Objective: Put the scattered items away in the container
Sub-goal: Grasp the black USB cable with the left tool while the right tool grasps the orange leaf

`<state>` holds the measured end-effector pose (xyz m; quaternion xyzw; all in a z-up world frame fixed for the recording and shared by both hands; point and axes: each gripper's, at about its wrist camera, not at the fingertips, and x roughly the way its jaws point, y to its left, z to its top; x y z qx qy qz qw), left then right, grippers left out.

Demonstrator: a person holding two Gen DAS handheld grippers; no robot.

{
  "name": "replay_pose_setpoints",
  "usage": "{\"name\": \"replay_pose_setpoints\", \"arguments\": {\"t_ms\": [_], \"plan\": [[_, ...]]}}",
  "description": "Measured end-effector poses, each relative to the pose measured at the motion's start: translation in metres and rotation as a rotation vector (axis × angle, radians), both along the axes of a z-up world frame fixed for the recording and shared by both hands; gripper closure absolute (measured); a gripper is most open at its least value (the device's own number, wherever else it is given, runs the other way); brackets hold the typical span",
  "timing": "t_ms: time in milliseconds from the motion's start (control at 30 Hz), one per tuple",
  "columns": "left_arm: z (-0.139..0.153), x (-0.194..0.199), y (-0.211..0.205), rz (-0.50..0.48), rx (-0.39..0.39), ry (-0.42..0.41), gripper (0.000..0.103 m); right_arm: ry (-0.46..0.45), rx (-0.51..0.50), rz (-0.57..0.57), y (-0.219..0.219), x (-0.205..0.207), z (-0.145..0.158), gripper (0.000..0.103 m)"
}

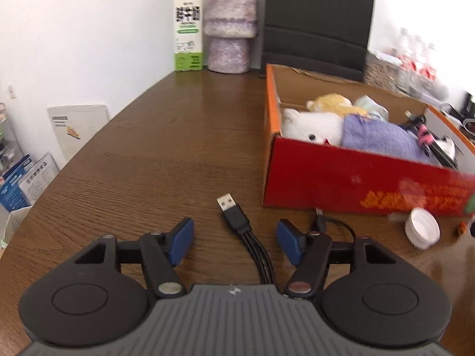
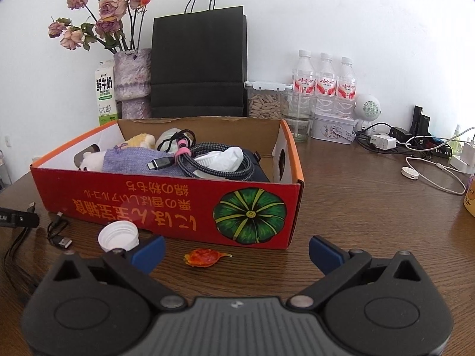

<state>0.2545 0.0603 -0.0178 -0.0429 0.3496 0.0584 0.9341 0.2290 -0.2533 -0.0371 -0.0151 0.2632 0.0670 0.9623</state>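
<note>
The red cardboard box (image 1: pixel 356 178) stands on the brown table and holds plush toys, a purple cloth (image 2: pixel 127 160) and coiled cables. A black multi-head USB cable (image 1: pixel 234 216) lies on the table between the fingers of my left gripper (image 1: pixel 236 241), which is open with its pads clear of the cable. In front of the box (image 2: pixel 166 204) lie a white bottle cap (image 2: pixel 118 235), a small orange-red dried piece (image 2: pixel 204 257) and a thin black cable (image 2: pixel 59 231). My right gripper (image 2: pixel 236 250) is open and holds nothing. The orange-red piece sits just ahead, between its fingers.
Behind the box stand a milk carton (image 2: pixel 104 101), a vase of dried roses (image 2: pixel 132 83), a black paper bag (image 2: pixel 199 68), a seed jar and water bottles (image 2: pixel 325 80). Chargers and white cables (image 2: pixel 415 160) clutter the right side. Bare tabletop (image 1: pixel 166 136) lies left of the box.
</note>
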Motion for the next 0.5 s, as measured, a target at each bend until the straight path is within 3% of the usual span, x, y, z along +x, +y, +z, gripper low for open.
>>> {"name": "replay_pose_setpoints", "arguments": {"t_ms": [67, 100, 133, 167, 200, 267, 500], "plan": [[0.0, 0.005, 0.001, 0.044, -0.022, 0.001, 0.038, 0.001, 0.001, -0.001, 0.0, 0.0, 0.0, 0.0], [0.0, 0.007, 0.001, 0.059, -0.028, 0.0, 0.045, 0.002, 0.001, -0.001, 0.0, 0.0, 0.0, 0.0], [0.001, 0.009, 0.001, 0.07, -0.024, -0.002, 0.065, 0.003, 0.002, -0.001, 0.0, 0.0, 0.0, 0.0], [0.001, 0.009, 0.0, 0.078, -0.013, -0.002, 0.079, 0.002, 0.002, -0.001, -0.001, 0.0, 0.0, 0.0], [0.002, 0.009, 0.0, 0.068, -0.021, -0.001, 0.083, 0.002, 0.003, -0.001, -0.001, 0.0, 0.0, 0.0], [0.002, 0.007, 0.0, 0.022, -0.023, 0.0, 0.083, 0.002, 0.003, 0.0, -0.001, 0.0, -0.001, 0.0], [0.002, -0.002, -0.011, -0.188, 0.104, 0.003, 0.083, 0.019, 0.003, 0.032, 0.003, 0.001, -0.001, 0.0]]}}
